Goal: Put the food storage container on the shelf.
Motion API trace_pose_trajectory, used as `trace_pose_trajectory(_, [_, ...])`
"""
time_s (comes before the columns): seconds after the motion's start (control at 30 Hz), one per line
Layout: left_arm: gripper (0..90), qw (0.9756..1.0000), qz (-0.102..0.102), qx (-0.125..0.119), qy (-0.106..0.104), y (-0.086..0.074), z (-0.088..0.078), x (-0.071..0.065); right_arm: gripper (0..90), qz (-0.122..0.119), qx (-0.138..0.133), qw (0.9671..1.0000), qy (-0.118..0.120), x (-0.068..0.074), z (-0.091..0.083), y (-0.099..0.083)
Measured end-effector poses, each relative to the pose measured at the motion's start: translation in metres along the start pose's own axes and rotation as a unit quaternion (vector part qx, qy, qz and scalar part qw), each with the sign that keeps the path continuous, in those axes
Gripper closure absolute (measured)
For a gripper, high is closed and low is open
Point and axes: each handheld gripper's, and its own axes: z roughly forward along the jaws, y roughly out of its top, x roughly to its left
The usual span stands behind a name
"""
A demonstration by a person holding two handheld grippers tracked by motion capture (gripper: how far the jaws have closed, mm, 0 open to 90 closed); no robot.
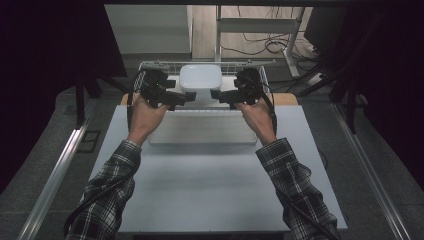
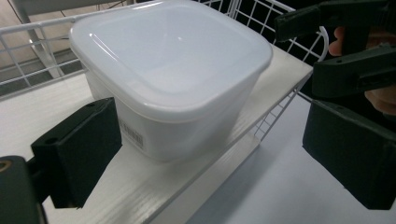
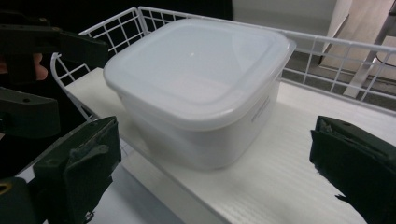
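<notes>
High view: lidded white tub [image 1: 200,79] on white shelf [image 1: 202,102] at far edge of desk [image 1: 210,185], wire rail behind. Left gripper [image 1: 190,96] and right gripper [image 1: 216,95] both spread wide, flanking tub, not touching. Advise closing evenly on opposite walls below lid rim, lifting level

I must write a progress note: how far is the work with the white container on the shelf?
Done: both tools have reached the white lidded container, one on each side. In hand: the left hand-held gripper and the right hand-held gripper stand open around it, jaws apart from its walls. Left: closing on it and moving it; it sits on the white shelf, lid on.
</notes>
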Motion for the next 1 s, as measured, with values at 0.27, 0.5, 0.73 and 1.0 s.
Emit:
trace_pose_trajectory(0.27, [2.7, 0.9994, 0.022, -0.006, -0.025, -0.013, -0.003, -0.008, 1.3, -0.017, 0.005, 0.9998, 0.006, 0.005, -0.005, -0.010])
trace_pose_trajectory(0.5, [2.1, 0.9991, 0.024, -0.002, -0.034, -0.028, -0.006, -0.012, 1.3, -0.038, 0.015, 0.9991, 0.001, 0.011, -0.009, -0.019])
trace_pose_trajectory(0.73, [3.2, 0.9991, 0.040, 0.005, -0.013, -0.042, -0.012, -0.018, 1.3, -0.046, 0.019, 0.9987, 0.011, 0.015, -0.012, -0.028])
trace_pose_trajectory(1.0, [0.0, 0.9982, 0.056, 0.010, -0.017, -0.055, -0.013, -0.026, 1.1, -0.066, 0.027, 0.9973, 0.017, 0.025, -0.013, -0.040])
